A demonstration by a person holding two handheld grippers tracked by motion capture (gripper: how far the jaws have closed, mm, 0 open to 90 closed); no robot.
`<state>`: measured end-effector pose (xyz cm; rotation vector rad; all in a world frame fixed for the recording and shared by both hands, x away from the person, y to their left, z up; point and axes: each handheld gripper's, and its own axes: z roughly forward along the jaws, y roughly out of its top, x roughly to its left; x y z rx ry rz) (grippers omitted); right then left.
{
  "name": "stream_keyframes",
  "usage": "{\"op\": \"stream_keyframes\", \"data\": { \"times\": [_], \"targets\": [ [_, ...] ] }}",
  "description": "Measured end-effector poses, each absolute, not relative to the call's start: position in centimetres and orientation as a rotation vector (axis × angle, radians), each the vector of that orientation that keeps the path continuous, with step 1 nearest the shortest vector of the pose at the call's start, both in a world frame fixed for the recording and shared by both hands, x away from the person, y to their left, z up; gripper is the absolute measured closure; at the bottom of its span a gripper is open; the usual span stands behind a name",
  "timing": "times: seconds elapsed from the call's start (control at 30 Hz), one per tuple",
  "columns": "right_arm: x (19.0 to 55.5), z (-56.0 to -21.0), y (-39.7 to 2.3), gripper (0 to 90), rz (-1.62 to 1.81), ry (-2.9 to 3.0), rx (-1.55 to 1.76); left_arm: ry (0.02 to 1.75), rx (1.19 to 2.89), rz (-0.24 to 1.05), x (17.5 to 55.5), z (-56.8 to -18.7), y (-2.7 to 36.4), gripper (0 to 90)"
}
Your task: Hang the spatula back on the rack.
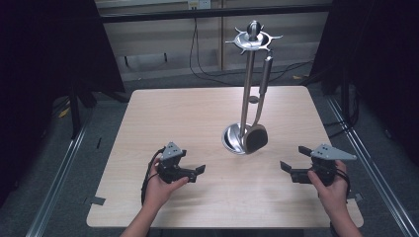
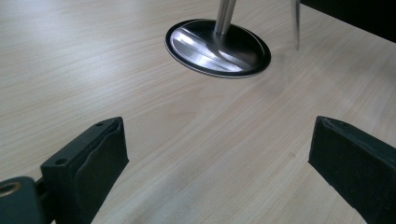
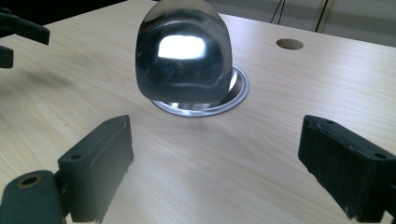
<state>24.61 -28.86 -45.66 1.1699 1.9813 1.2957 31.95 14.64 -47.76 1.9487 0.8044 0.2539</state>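
Note:
A steel utensil stand [image 1: 245,94] rises from a round base [image 1: 231,139] at the table's middle right, with a ring of hooks [image 1: 253,39] on top. From one hook hangs a steel utensil [image 1: 261,84], and its broad rounded head [image 1: 255,138] reaches down beside the base. My left gripper [image 1: 192,164] is held low over the table left of the base, open and with nothing in it. My right gripper [image 1: 295,159] is to the right of the stand, also open. The left gripper view [image 2: 219,130] faces the base [image 2: 218,48]. The right gripper view [image 3: 215,128] faces the shiny head [image 3: 183,56].
The light wooden table [image 1: 163,118] has bare surface around both grippers. A small round hole [image 3: 289,44] sits in the tabletop beyond the stand. Dark curtains flank the table, and cables run along the floor behind it.

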Motion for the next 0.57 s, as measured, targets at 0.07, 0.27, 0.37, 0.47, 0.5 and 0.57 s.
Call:
{"op": "stream_keyframes", "data": {
  "times": [0.07, 0.27, 0.37, 0.47, 0.5, 0.57],
  "targets": [
    [24.54, -45.75, -28.97, 9.9, 1.284, 1.982, 1.181, 0.8, 1.948, 0.257, 31.95, -47.74, 14.65, 4.2],
    [24.54, -46.26, -29.31, 9.9, 1.249, 2.004, 1.187, 0.791, 1.96, 0.255, 31.94, -47.8, 14.66, 4.0],
    [24.58, -46.33, -29.33, 10.0, 1.247, 2.009, 1.187, 0.79, 1.958, 0.252, 31.93, -47.82, 14.64, 3.9],
    [24.6, -46.34, -29.24, 9.9, 1.244, 2.012, 1.189, 0.798, 1.955, 0.253, 31.91, -47.86, 14.63, 3.9],
    [24.62, -46.34, -29.23, 9.9, 1.244, 2.016, 1.185, 0.804, 1.948, 0.251, 31.91, -47.92, 14.58, 3.8],
    [24.64, -46.38, -29.17, 9.9, 1.243, 2.02, 1.189, 0.799, 1.951, 0.246, 31.99, -47.99, 14.6, 3.8]
  ]
}}
